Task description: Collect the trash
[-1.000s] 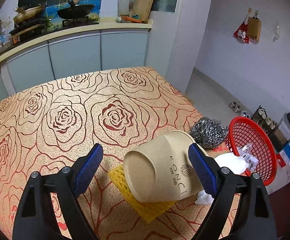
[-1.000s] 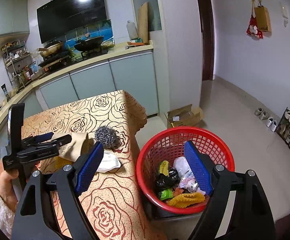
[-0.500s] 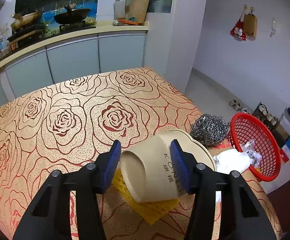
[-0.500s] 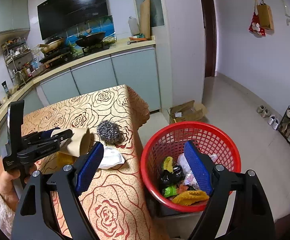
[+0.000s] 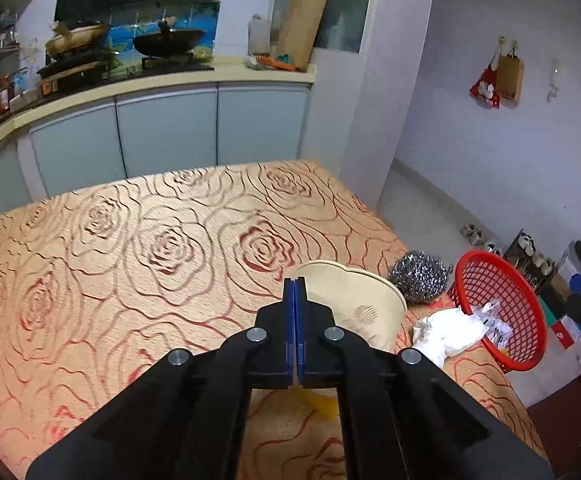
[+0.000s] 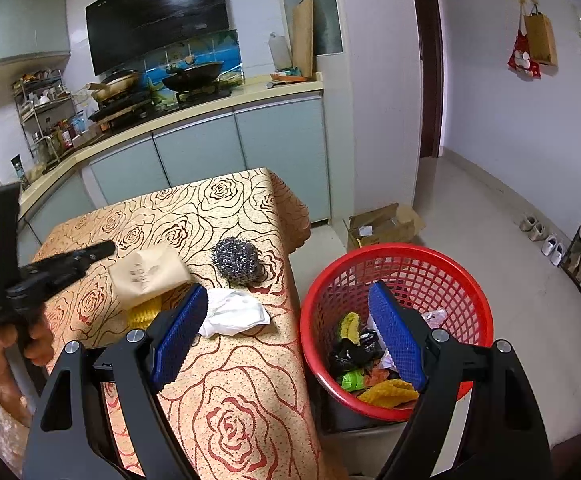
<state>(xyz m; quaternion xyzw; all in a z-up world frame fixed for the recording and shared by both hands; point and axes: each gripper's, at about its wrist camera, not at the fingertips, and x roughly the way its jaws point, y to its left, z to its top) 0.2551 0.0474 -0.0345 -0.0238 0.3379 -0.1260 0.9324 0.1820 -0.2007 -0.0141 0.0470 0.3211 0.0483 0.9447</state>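
Red basket (image 6: 390, 250) under the spread right gripper (image 6: 286, 292) is already part-filled. Paper cup (image 6: 150, 274), scourer (image 6: 236, 260) and tissue (image 6: 232, 312) are still left beside the left gripper (image 5: 295, 282). Its pads are pressed together, and whether the cup is pinched can't be told tbh.

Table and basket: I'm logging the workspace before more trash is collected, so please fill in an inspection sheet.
Surface: rose-patterned tablecloth, lying flat.
Job's things: paper cup on its side, over a yellow sponge; steel scourer and crumpled white tissue near the table edge; red basket beside the table, holding trash.
Clutter: nothing seen.
Grippers: left gripper shut, at the cup; whether it holds the cup is unclear. Right gripper open, empty.
Cables: nothing seen.
Surroundings: kitchen counter with wok; cardboard box and shoes on the floor.
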